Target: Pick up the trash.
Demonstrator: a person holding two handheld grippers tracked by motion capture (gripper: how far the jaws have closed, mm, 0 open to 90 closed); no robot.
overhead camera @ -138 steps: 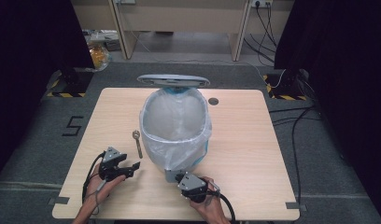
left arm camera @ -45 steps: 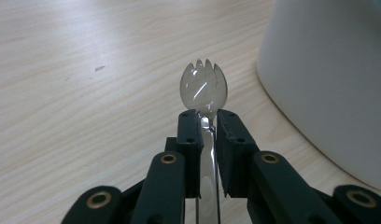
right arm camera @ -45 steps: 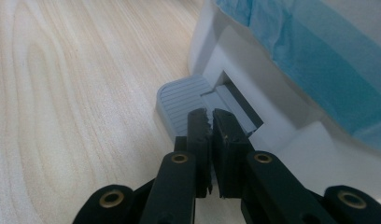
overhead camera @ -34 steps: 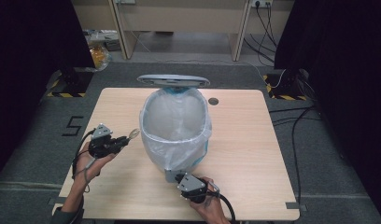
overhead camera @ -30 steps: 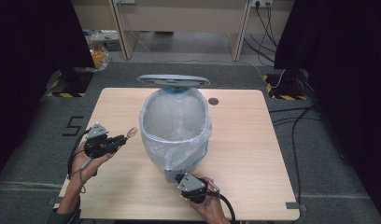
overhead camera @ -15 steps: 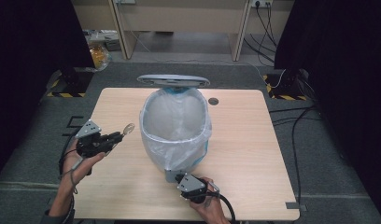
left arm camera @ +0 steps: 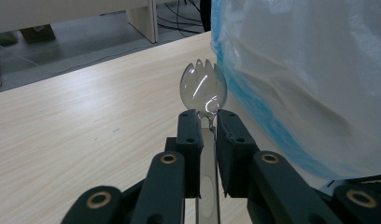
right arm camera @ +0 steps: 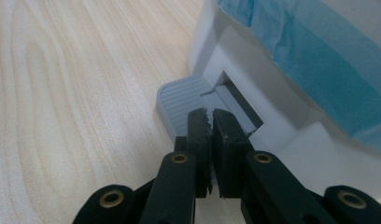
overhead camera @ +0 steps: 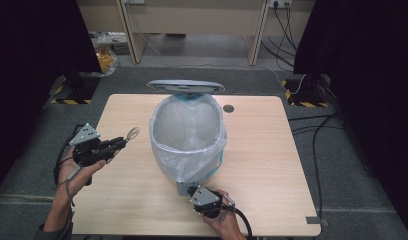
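The left gripper [overhead camera: 112, 145] is clamped on the handle of a clear plastic spork [left arm camera: 203, 88], holding it above the table [overhead camera: 272, 150] just left of the lined pedal bin [overhead camera: 188, 135], tines pointing toward the bin. The right gripper [right arm camera: 212, 116] has its 2 jaws together, pressing on the grey pedal [right arm camera: 179, 100] at the bin's near base; the lid [overhead camera: 185, 86] stands raised

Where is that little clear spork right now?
In the high view the spork is at the table's left side, clamped in the left gripper, just left of the bag-lined bin.
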